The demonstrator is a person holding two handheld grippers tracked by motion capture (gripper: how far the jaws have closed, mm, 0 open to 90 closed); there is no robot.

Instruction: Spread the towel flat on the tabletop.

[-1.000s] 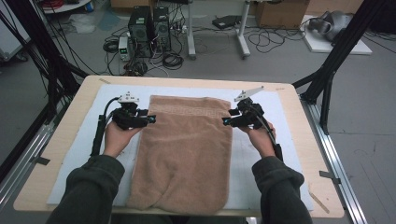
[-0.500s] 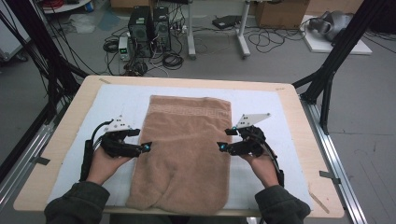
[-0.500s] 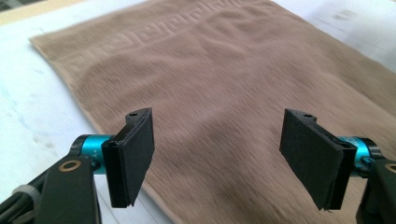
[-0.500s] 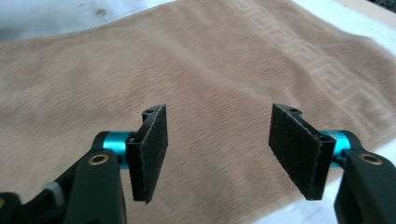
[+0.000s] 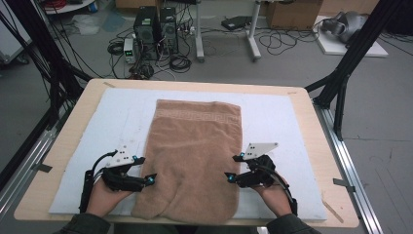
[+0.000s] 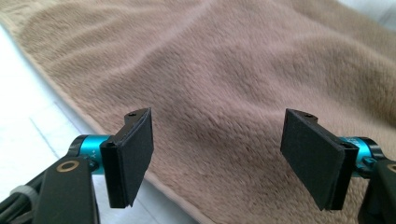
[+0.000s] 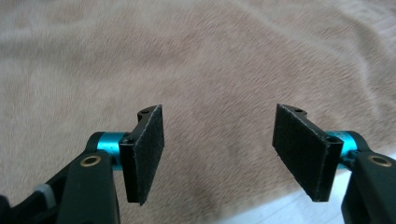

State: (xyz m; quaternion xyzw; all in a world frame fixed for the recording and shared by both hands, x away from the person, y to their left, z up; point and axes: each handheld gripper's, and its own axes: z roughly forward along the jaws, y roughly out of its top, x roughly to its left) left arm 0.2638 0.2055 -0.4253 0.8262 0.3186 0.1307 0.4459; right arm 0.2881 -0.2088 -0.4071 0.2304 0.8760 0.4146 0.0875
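Tan terry-cloth towel (image 5: 195,156) lay flat, lengthwise on the white table mat (image 5: 282,122). Left gripper (image 5: 149,180) and right gripper (image 5: 229,177) had just been opening; jaws wide, empty, at its near side edges. Soft, limp, light, so best pinched at hem corners.

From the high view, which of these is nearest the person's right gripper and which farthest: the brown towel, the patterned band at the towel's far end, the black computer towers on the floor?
1. Brown towel: right beside the right gripper, its open fingers pointing at the towel's near right edge.
2. Patterned band: across the towel's far end.
3. Black computer towers: on the floor beyond the table.
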